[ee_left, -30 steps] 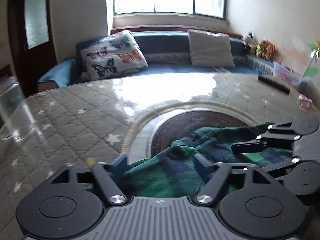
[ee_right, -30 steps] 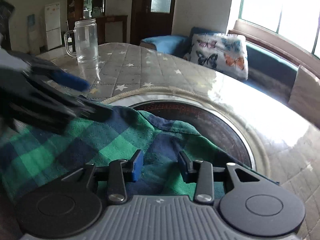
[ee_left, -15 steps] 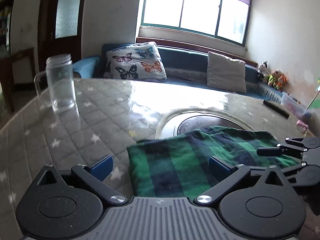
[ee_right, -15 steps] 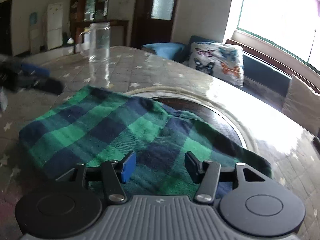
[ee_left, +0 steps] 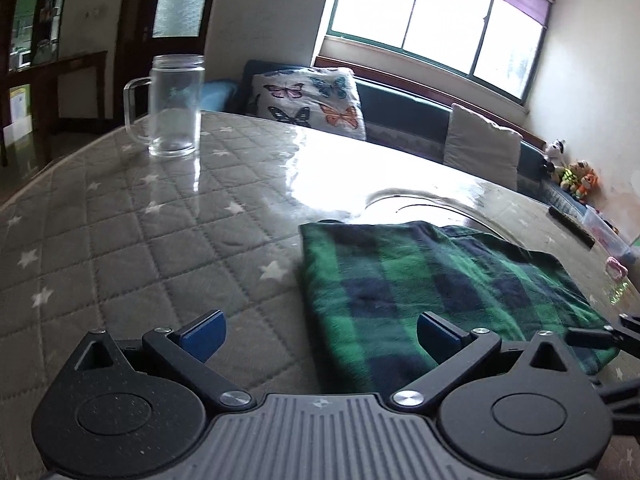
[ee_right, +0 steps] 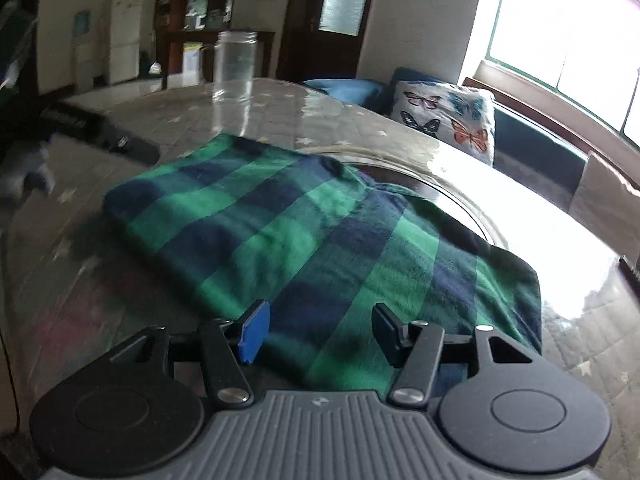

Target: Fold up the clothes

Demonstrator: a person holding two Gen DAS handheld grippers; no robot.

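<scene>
A green and navy plaid garment (ee_left: 432,288) lies folded into a flat rectangle on the grey quilted table (ee_left: 140,240). It also shows in the right wrist view (ee_right: 304,232). My left gripper (ee_left: 320,334) is open and empty, held above the garment's near left corner. My right gripper (ee_right: 320,330) is open and empty, above the garment's near edge. The right gripper's finger shows at the right edge of the left wrist view (ee_left: 600,336). The left gripper appears blurred at the left of the right wrist view (ee_right: 96,136).
A clear glass mug (ee_left: 174,106) stands on the table at the far left, also in the right wrist view (ee_right: 234,66). A round glass inset (ee_right: 460,196) lies under the garment's far side. A dark remote (ee_left: 570,230) and small items lie at the right. A sofa with cushions (ee_left: 316,100) is behind.
Both grippers have let go of the garment, opened and pulled back and up. The garment now lies flat and folded; the left gripper swung left.
</scene>
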